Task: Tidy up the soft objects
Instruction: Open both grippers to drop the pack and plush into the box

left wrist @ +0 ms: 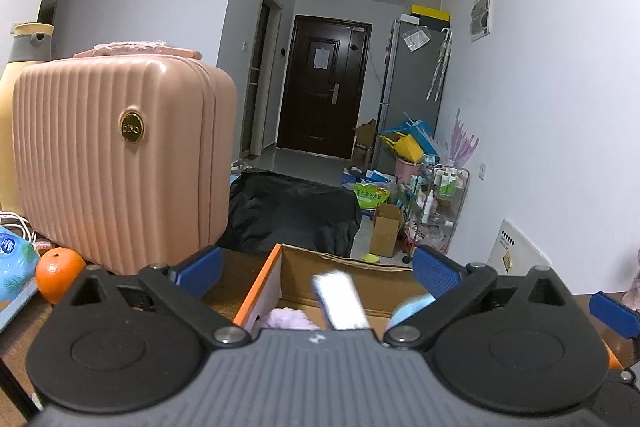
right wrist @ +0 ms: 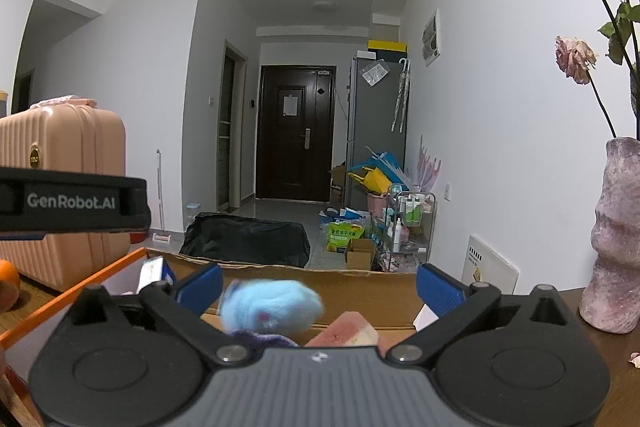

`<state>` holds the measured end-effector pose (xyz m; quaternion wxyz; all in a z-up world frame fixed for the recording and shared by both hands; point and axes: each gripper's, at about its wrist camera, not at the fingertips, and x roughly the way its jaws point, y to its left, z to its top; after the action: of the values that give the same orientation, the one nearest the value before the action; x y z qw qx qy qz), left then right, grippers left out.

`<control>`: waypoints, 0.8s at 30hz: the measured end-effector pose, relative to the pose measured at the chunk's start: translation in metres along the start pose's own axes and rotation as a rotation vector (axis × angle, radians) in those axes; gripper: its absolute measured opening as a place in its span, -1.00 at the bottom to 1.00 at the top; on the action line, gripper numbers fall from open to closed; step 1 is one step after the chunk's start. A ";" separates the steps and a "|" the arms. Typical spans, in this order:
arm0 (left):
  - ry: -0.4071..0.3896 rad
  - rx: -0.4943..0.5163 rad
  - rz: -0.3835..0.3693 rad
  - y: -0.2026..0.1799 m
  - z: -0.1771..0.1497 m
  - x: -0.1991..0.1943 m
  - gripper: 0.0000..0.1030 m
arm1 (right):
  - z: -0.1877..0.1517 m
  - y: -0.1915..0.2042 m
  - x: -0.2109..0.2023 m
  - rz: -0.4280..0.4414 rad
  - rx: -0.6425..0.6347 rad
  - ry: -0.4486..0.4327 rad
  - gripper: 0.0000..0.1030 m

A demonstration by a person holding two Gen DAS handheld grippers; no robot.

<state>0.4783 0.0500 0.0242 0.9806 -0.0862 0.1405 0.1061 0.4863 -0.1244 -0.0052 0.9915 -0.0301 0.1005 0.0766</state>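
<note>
A cardboard box [left wrist: 260, 287] with an orange rim stands on the wooden table, right ahead of both grippers. My left gripper [left wrist: 318, 273] is open above it; a blurred white and blue packet [left wrist: 340, 301] hangs between its pads, touching neither. A purple fluffy thing [left wrist: 286, 319] and a light blue one [left wrist: 408, 307] lie in the box. My right gripper [right wrist: 319, 287] is open too, with a blurred light blue plush [right wrist: 272, 305] free between its pads. A pink sponge-like block [right wrist: 344, 331] and a purple soft piece [right wrist: 260, 339] lie below it. The packet [right wrist: 154, 273] shows at the box's left.
A pink ribbed suitcase [left wrist: 120, 155] stands on the table left of the box, with an orange [left wrist: 60, 275] and a blue pack [left wrist: 14, 267] before it. A mauve vase [right wrist: 616, 239] with dried roses stands at the right. The left gripper's body [right wrist: 72, 203] crosses the right wrist view.
</note>
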 end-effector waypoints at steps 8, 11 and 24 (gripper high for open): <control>0.002 -0.007 0.001 -0.001 0.000 -0.005 1.00 | -0.003 0.000 -0.005 -0.004 0.005 -0.013 1.00; -0.002 -0.018 -0.003 0.000 0.001 -0.009 1.00 | -0.005 0.002 -0.011 -0.004 -0.004 -0.026 1.00; -0.013 -0.017 0.009 0.010 -0.004 -0.035 1.00 | -0.012 0.006 -0.044 -0.027 -0.046 -0.051 1.00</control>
<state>0.4422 0.0528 0.0291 0.9802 -0.0934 0.1338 0.1124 0.4402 -0.1253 -0.0083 0.9938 -0.0524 0.0728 0.0663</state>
